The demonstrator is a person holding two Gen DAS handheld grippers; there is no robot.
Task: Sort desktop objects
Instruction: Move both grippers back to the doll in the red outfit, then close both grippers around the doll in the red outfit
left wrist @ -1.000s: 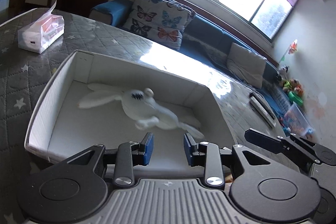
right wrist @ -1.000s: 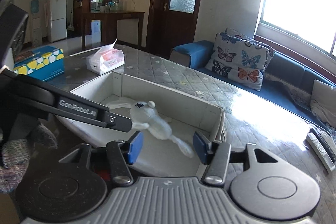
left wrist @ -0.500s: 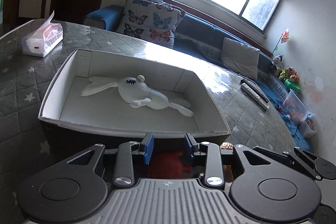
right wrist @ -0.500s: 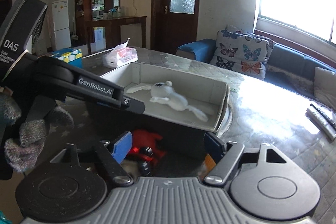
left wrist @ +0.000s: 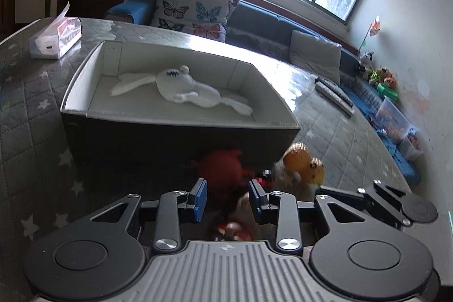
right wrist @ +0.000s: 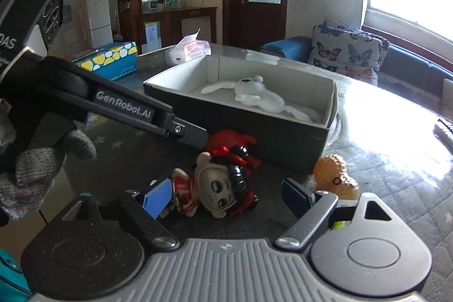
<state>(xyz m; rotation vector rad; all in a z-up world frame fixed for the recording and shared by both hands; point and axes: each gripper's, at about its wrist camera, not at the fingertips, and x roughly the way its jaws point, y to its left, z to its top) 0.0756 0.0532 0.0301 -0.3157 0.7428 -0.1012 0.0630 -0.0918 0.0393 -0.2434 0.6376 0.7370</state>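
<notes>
A white plush rabbit (left wrist: pixel 181 89) lies inside the open cardboard box (left wrist: pixel 178 129); both also show in the right wrist view, rabbit (right wrist: pixel 254 95) and box (right wrist: pixel 254 132). In front of the box lie a red plush toy (left wrist: pixel 223 166), a doll with black hair and red dress (right wrist: pixel 220 188) and an orange plush toy (right wrist: pixel 335 174), which also shows in the left wrist view (left wrist: pixel 304 166). My left gripper (left wrist: pixel 228 198) is open and empty above the red toy. My right gripper (right wrist: pixel 228 196) is open and empty, its jaws on either side of the doll.
A white tissue pack (left wrist: pixel 56 37) lies on the grey star-quilted table (left wrist: pixel 34 132) beyond the box. A blue dotted tissue box (right wrist: pixel 110 60) stands at the far left. Two remote controls (left wrist: pixel 334 96) lie on the table's right side. A blue sofa with cushions (left wrist: pixel 195 10) is behind.
Both grippers have pulled back from over the box toward the near side and lowered. The toys in front of the box have come into view. The right jaws have opened wider.
</notes>
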